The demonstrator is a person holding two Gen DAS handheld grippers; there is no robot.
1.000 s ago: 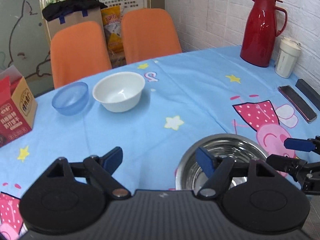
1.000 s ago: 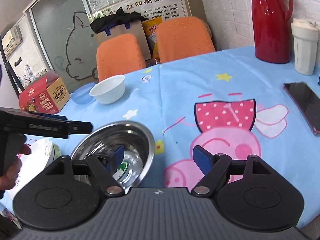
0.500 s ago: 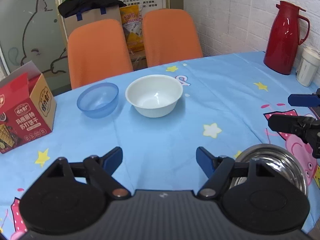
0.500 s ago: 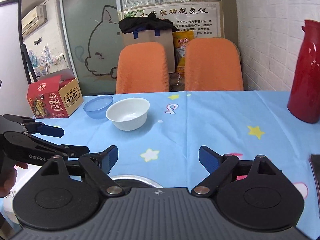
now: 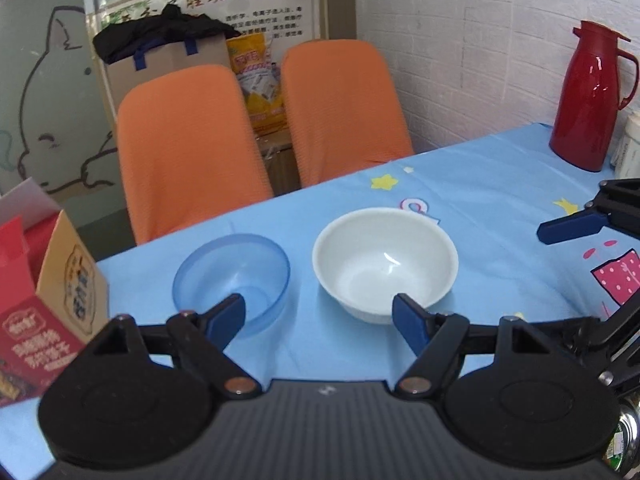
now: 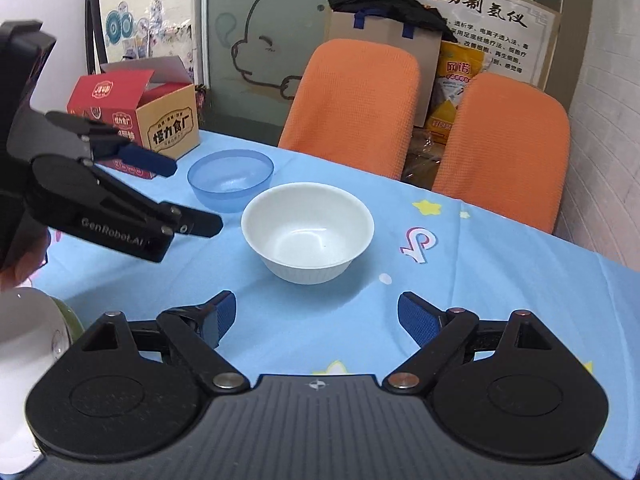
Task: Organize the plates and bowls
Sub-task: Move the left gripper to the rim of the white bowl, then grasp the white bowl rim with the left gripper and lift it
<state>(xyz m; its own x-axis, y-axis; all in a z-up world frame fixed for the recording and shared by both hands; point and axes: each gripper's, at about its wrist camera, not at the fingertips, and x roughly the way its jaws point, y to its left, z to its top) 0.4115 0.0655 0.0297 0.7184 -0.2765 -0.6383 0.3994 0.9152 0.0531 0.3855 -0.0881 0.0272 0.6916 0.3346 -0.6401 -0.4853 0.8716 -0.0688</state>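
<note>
A white bowl (image 5: 385, 260) and a clear blue bowl (image 5: 232, 276) stand side by side on the blue tablecloth; both also show in the right wrist view, white bowl (image 6: 308, 232), blue bowl (image 6: 231, 178). My left gripper (image 5: 318, 320) is open and empty, just short of both bowls. My right gripper (image 6: 314, 318) is open and empty, just short of the white bowl. A sliver of the steel bowl (image 5: 624, 440) shows at the lower right of the left wrist view. A white dish (image 6: 24, 340) sits at the left edge of the right wrist view.
A red snack box (image 5: 36, 304) stands left of the blue bowl. A red thermos (image 5: 588, 96) and a white cup (image 5: 630, 144) stand at the far right. Two orange chairs (image 5: 184, 152) stand behind the table edge.
Both grippers moved forward from the steel bowl toward the white and blue bowls, which now sit much closer. Both stay open and empty.
</note>
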